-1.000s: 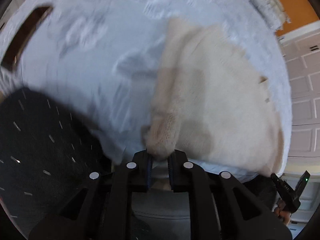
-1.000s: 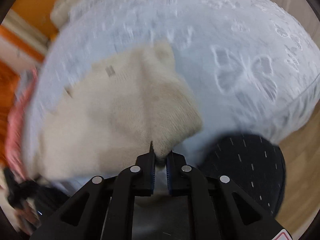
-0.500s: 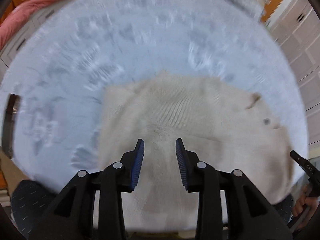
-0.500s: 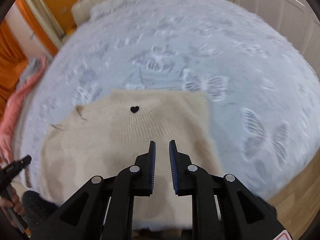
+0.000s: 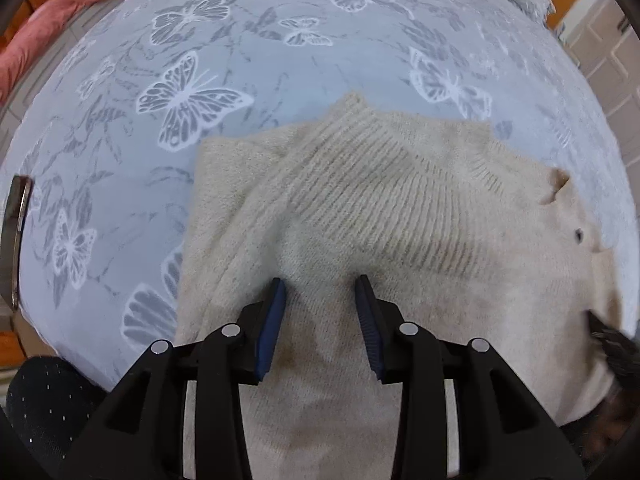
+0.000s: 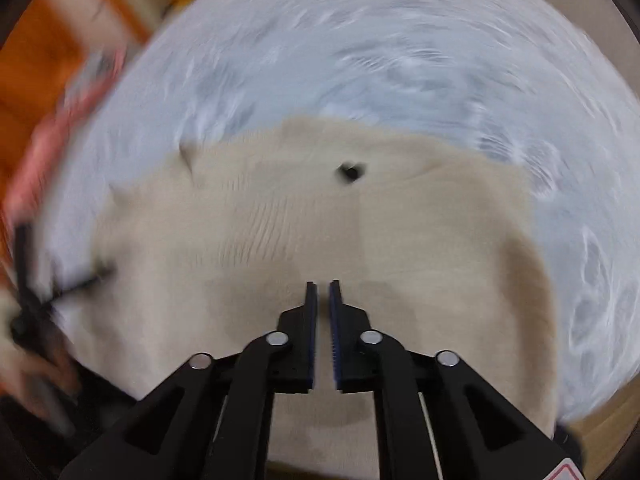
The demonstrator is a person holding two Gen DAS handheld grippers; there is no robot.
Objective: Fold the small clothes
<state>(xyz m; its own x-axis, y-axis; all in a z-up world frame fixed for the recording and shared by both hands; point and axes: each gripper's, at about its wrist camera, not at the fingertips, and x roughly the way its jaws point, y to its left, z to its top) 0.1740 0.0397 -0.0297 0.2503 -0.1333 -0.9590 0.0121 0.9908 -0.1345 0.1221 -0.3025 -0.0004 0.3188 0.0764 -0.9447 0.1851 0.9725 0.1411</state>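
A cream knit sweater (image 5: 384, 208) lies folded on a pale blue bedspread with white butterflies (image 5: 192, 96). Its ribbed hem lies across the upper layer. My left gripper (image 5: 320, 292) is open and empty, just above the sweater's near part. In the right wrist view the sweater (image 6: 400, 232) shows a small black heart (image 6: 350, 172). My right gripper (image 6: 323, 292) hovers over the sweater with its jaws nearly together, a narrow gap between them, holding nothing. This view is blurred by motion.
A pink garment (image 5: 60, 20) lies at the bed's far left edge. A dark speckled seat (image 5: 44, 404) is at the lower left below the bed. The other gripper's tip (image 5: 612, 344) shows at the right edge. Orange wall (image 6: 44, 60) is at the left.
A second ago both grippers were shut on the sweater's edge. They let go and rose over it. Since half a second ago the left has come closer; the right is swinging.
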